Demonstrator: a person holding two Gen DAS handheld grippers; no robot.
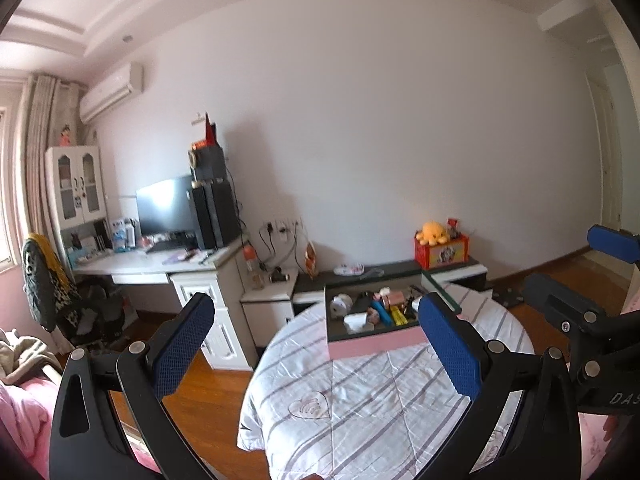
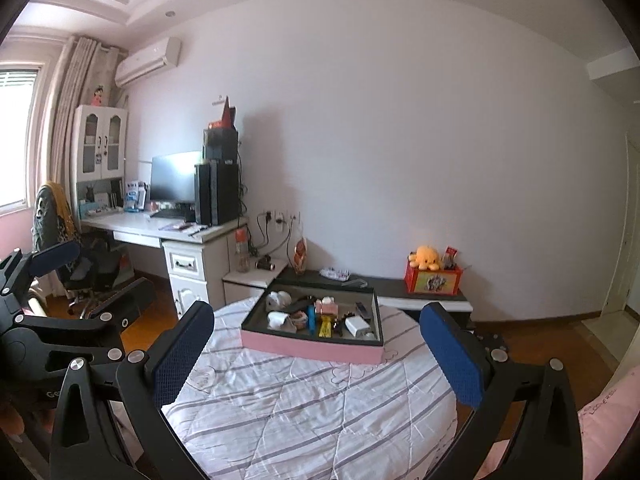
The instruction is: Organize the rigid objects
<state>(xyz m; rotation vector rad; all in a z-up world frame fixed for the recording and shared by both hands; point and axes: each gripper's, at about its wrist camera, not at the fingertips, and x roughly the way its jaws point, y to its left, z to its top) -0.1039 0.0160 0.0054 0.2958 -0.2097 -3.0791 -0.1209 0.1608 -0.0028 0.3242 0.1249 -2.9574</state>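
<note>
A shallow pink-sided tray (image 1: 374, 345) (image 2: 312, 349) with a dark inside rests on the far part of a round surface covered in a striped white quilt (image 1: 360, 400) (image 2: 304, 408). Several small objects lie in it: a white round item (image 2: 279, 300), a blue piece (image 1: 380, 312), a yellow piece (image 2: 326, 326), a white charger block (image 2: 357, 324), a pink box (image 2: 326, 306). My left gripper (image 1: 316, 344) is open and empty, held short of the tray. My right gripper (image 2: 316, 352) is open too, with nothing between its fingers. Each gripper shows at the edge of the other's view.
A white desk (image 2: 168, 232) with a monitor, speakers and a chair stands at the left. A low dark-topped cabinet (image 2: 400, 284) runs along the wall behind the tray, carrying a red box with a yellow plush octopus (image 2: 427, 257). Wooden floor surrounds the quilted surface; pink bedding lies at the lower corners.
</note>
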